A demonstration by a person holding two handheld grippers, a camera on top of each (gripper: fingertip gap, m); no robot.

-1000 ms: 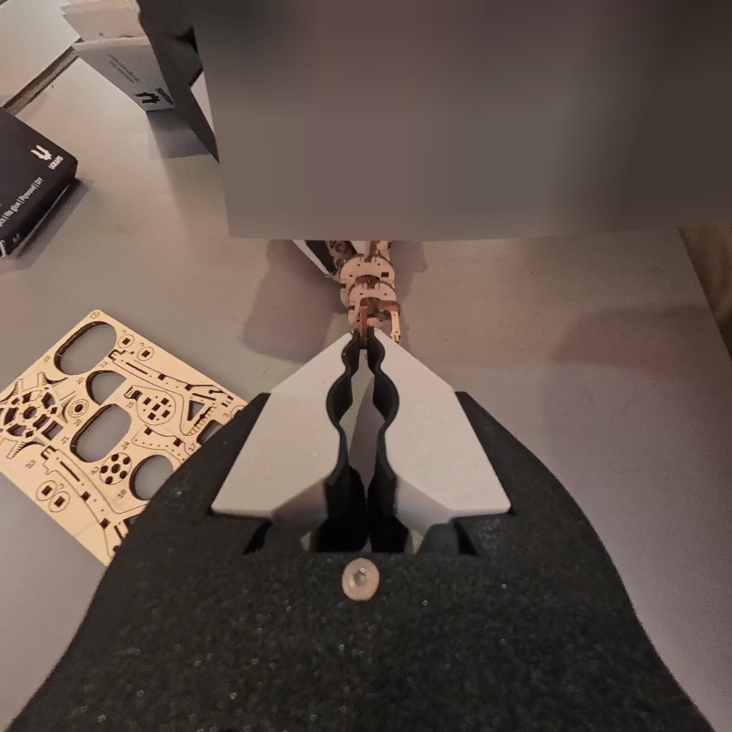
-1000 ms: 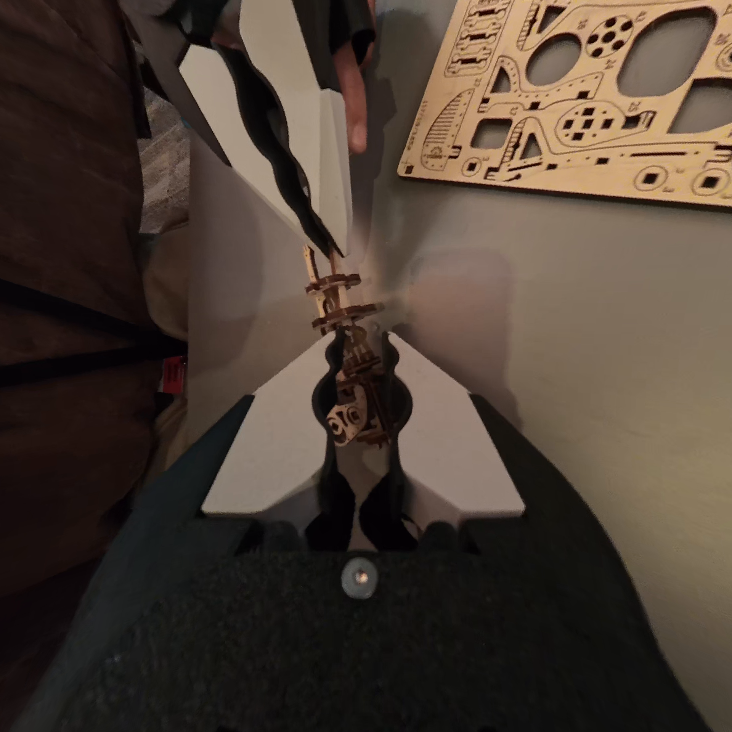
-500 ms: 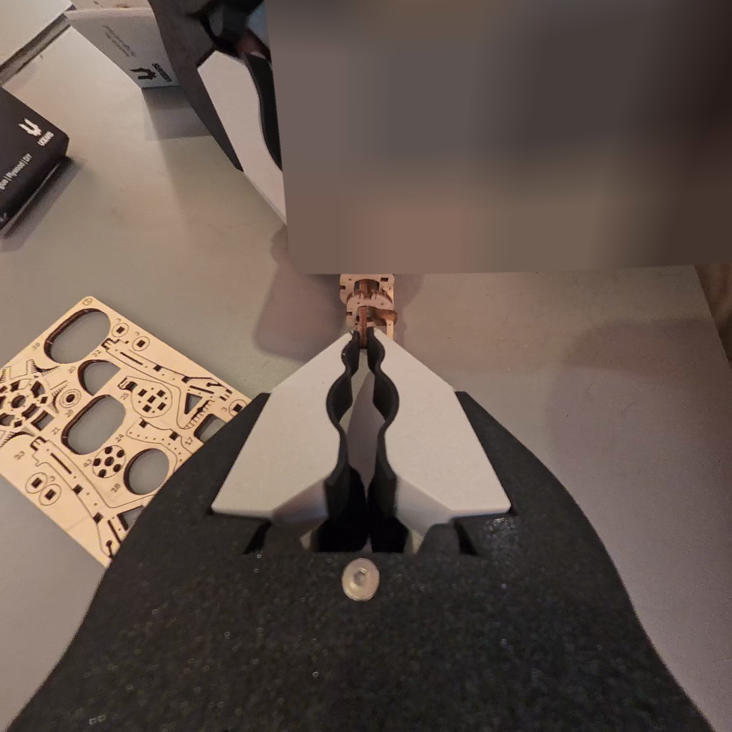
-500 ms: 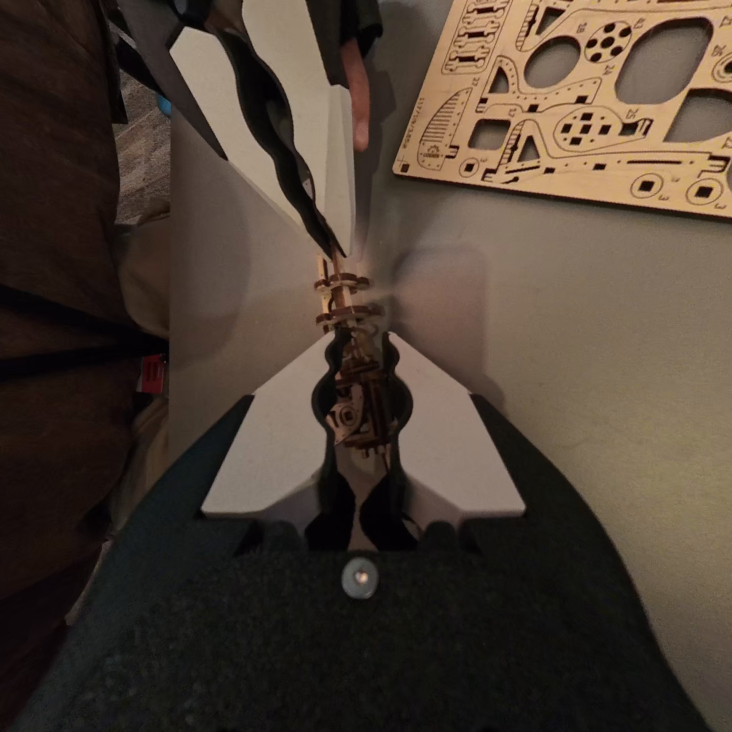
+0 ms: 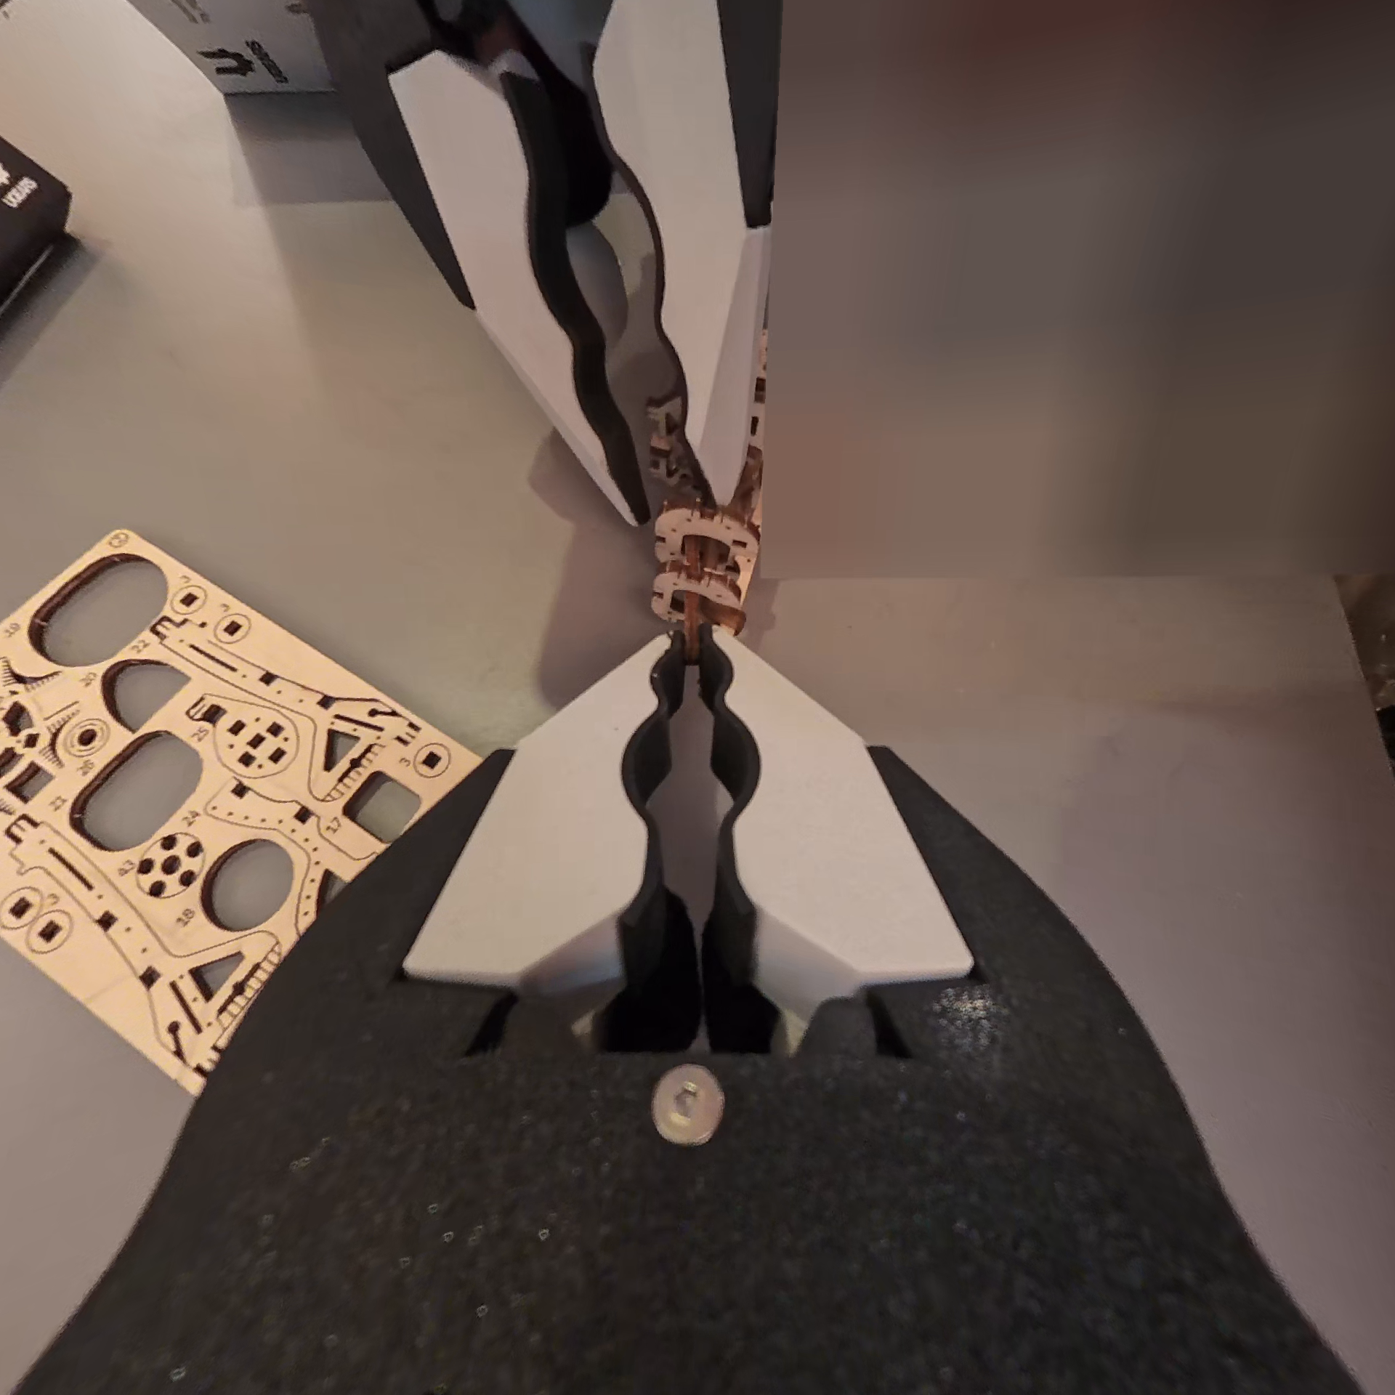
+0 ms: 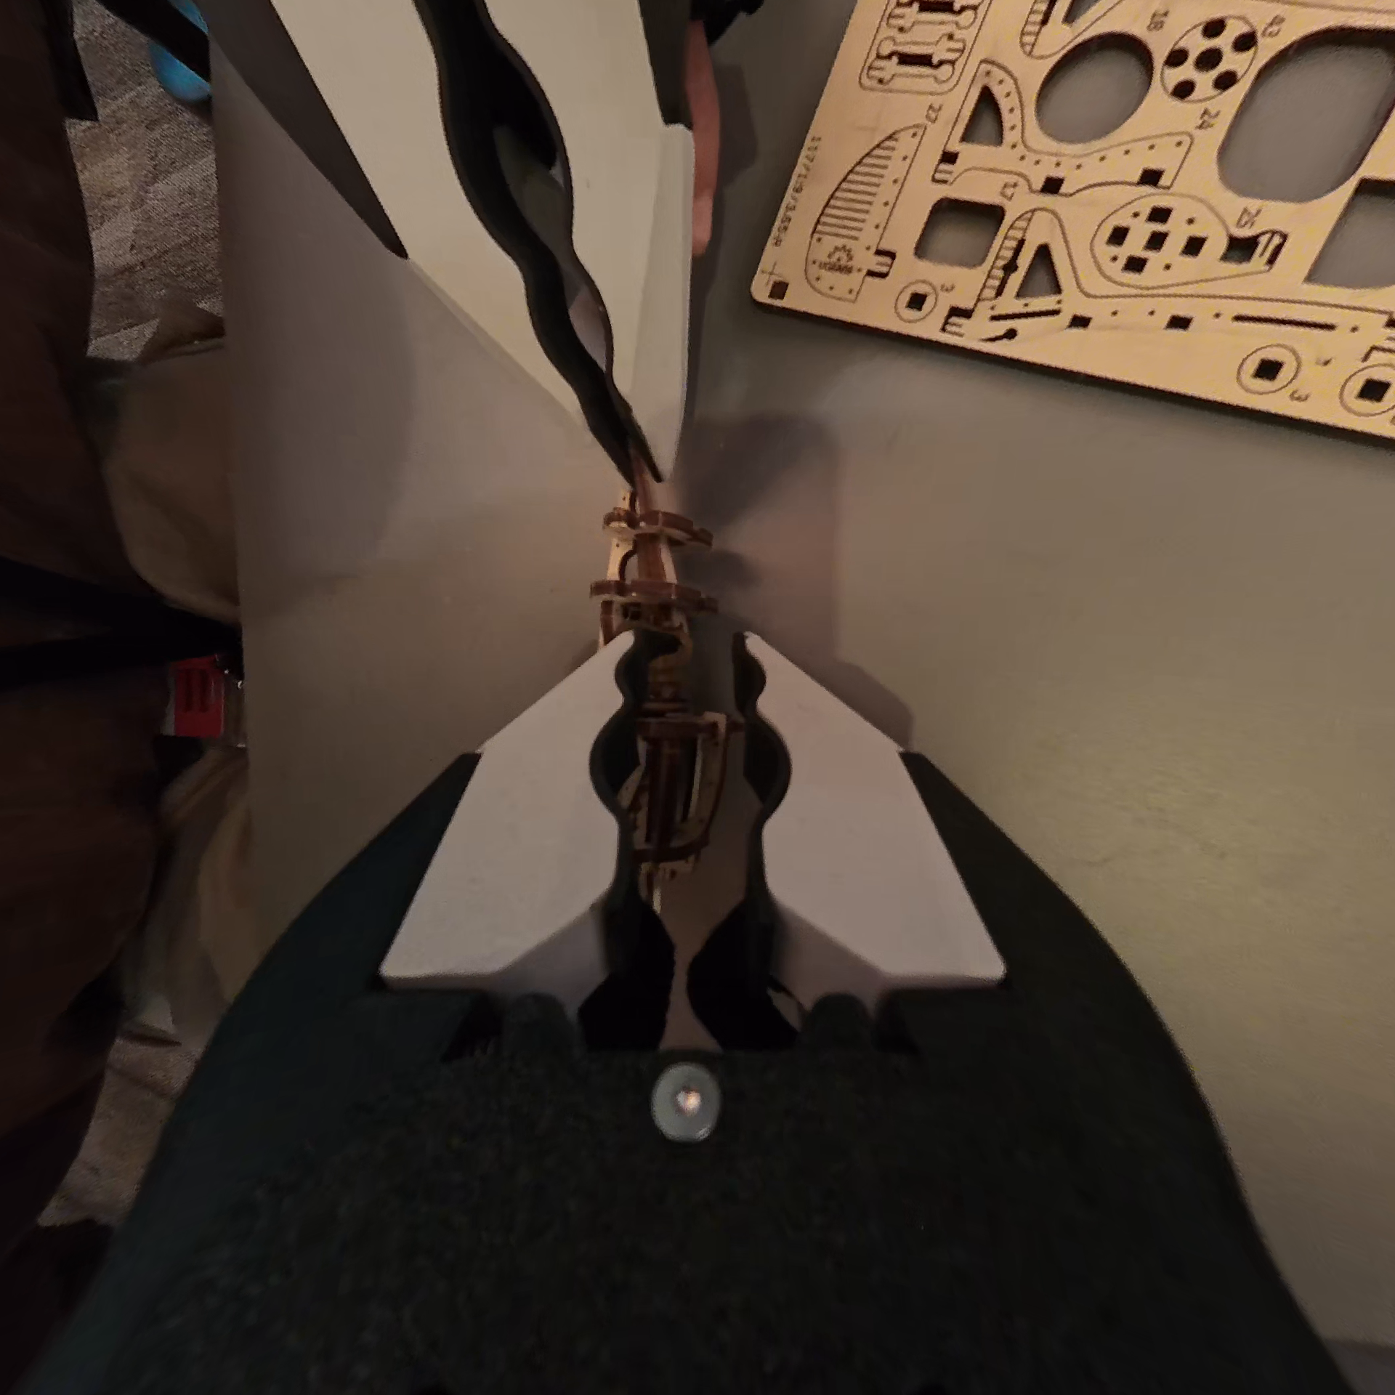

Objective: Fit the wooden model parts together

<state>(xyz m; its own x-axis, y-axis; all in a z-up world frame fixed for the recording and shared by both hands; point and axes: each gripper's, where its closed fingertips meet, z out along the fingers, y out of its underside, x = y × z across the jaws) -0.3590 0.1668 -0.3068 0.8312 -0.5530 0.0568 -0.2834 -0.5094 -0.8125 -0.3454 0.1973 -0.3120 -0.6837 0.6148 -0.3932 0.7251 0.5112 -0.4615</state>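
Note:
A small wooden model assembly (image 5: pixel 702 558) of stacked laser-cut plates is held in the air between both grippers. My left gripper (image 5: pixel 691 642) is shut on a thin wooden stem at one end of it. In the right wrist view the model's longer body (image 6: pixel 672 770) lies between the pads of my right gripper (image 6: pixel 683 642), which is shut on it. The left gripper's tips (image 6: pixel 642 468) pinch the far end just beyond two curved plates (image 6: pixel 653 558). The right gripper (image 5: pixel 679 498) also shows at the top of the left wrist view.
A laser-cut wooden parts sheet (image 5: pixel 189 792) lies flat on the grey table (image 5: pixel 302 415); it also shows in the right wrist view (image 6: pixel 1132 189). A black box (image 5: pixel 23 204) and a white box (image 5: pixel 249 60) sit at the far left. The table edge (image 5: pixel 1359 679) is at the right. A person's dark clothing (image 6: pixel 75 453) is close on the left. Across from one pair of fingers to the other is roughly 4 cm.
The two grippers have drawn closer together, so less of the model shows between them. The model has turned more edge-on inside the right gripper. Both grips have held.

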